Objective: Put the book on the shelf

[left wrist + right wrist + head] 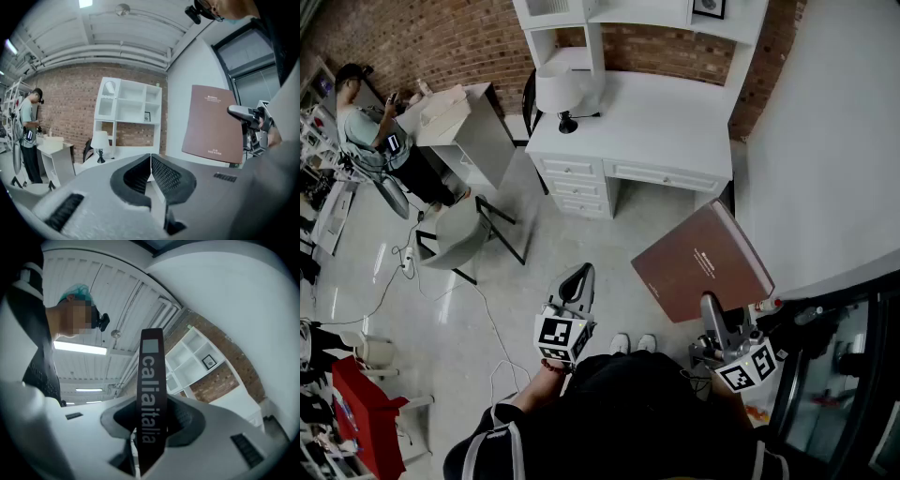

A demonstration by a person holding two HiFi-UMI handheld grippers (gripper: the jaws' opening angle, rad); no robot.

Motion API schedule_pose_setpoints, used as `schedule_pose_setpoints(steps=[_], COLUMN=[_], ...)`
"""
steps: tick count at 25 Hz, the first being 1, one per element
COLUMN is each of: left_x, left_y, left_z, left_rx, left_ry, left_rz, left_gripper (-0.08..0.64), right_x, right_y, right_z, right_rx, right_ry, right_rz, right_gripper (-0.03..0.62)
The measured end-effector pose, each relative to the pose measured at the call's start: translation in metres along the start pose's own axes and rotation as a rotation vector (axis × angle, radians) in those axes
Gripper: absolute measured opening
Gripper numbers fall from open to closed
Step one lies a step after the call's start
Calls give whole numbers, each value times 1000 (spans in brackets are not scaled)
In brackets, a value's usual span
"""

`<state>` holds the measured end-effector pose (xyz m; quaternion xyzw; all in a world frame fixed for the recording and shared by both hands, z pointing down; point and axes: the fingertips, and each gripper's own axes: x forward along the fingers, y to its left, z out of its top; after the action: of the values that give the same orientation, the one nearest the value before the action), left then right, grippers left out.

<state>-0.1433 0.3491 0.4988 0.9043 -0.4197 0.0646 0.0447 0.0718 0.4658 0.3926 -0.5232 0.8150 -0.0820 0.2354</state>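
The brown book (703, 261) is held raised and tilted in the air by the right claw (711, 311). The jaws are closed partway on it, and the spine, lettered "caliaitalia", is seen standing between them. The left claw (150, 158) is carried with its jaws pressed together and nothing between them. The white shelf (567, 33) is mounted above the white counter (675, 122), well apart from the book. A white-shaded lamp (562, 94) is set on the counter.
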Motion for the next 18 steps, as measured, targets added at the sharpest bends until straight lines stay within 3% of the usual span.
schedule_pose_setpoints(steps=[7,18], left_x=[5,28], left_y=[-28,-41], left_z=[10,20], left_rx=[-22,-11], left_ry=[-53,-56], left_rz=[-20,8], left_gripper=[20,20], right_x=[-17,-8], right_y=[-20,-57], right_z=[-9,9], right_rx=[-69,51], right_ry=[63,9], right_rz=[-44,63], right_gripper=[147,147])
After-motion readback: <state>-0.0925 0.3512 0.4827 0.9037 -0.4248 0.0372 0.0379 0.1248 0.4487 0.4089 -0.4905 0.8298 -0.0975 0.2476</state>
